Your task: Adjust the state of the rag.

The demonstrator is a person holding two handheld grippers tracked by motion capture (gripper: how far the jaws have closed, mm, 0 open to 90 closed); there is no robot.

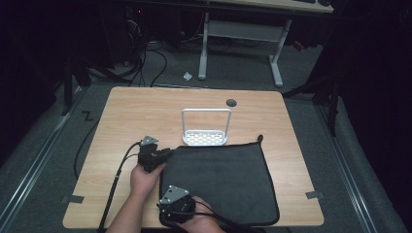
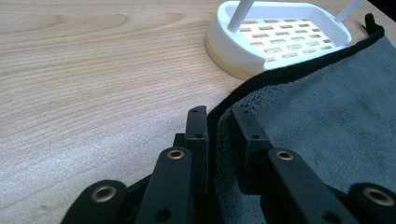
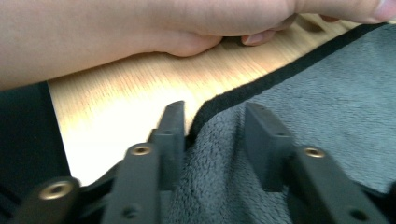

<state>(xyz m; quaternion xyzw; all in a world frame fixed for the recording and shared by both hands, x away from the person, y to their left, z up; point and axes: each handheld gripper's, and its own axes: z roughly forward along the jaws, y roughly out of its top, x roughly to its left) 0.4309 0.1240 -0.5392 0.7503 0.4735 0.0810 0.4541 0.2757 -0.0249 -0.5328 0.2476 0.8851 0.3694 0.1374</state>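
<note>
A dark grey cloth (image 1: pixel 223 179) with a black hem lies flat on the near right part of the wooden table (image 1: pixel 145 111). My left gripper (image 1: pixel 167 151) is at its far left corner. In the left gripper view the jaws (image 2: pixel 219 121) stand close together, shut on the hem and a fold of the cloth (image 2: pixel 327 102). My right gripper (image 1: pixel 167 196) is at the near left corner. In the right gripper view its jaws (image 3: pixel 212 116) straddle that corner of the cloth (image 3: pixel 327 93) with a wide gap. The hem touches one pad and the fabric bulges up between them.
A white slotted dish (image 1: pixel 205 138) with a tall hoop handle stands just beyond the cloth's far edge, also seen close in the left gripper view (image 2: pixel 280 37). The left hand (image 3: pixel 140 28) lies across the table ahead of the right gripper. The table's near edge is close behind both hands.
</note>
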